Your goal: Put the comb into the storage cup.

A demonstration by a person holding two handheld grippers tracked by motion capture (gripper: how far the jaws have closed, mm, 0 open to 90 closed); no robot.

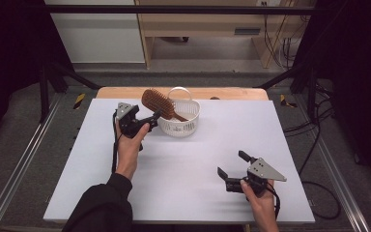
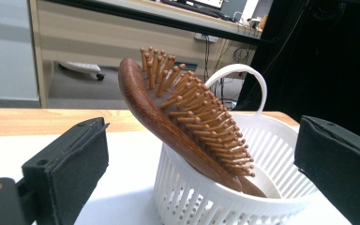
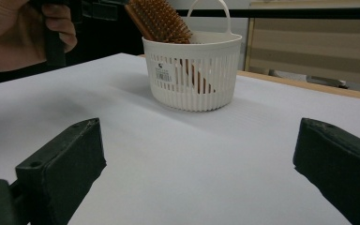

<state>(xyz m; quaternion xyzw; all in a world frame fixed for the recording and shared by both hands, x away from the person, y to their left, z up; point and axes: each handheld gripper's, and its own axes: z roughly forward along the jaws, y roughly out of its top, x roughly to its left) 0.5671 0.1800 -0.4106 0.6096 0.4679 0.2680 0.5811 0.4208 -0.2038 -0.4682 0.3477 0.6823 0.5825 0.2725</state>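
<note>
White table (image 1: pixel 183 164) first, then the slotted white basket (image 1: pixel 179 118) out at 12 o'clock, wooden hairbrush (image 1: pixel 155 102) propped in it handle-down, head leaning toward 10. Drop-off looked done to me; next I'd just back away. Left tongs (image 1: pixel 150 117) were spread wide beside the brush, gripping nothing. Right tongs (image 1: pixel 232 166) idled wide at 5 o'clock.

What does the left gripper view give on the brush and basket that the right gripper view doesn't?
Left gripper view alone: the hairbrush bristle face up close, its handle end down inside the basket, the head leaning out over the rim.

Right gripper view alone: a label on the basket wall, the brush handle seen through the slats, and a hand holding the left gripper beside the brush.

Both: brush resting in the white basket, the viewing gripper's jaws wide apart with nothing gripped.
</note>
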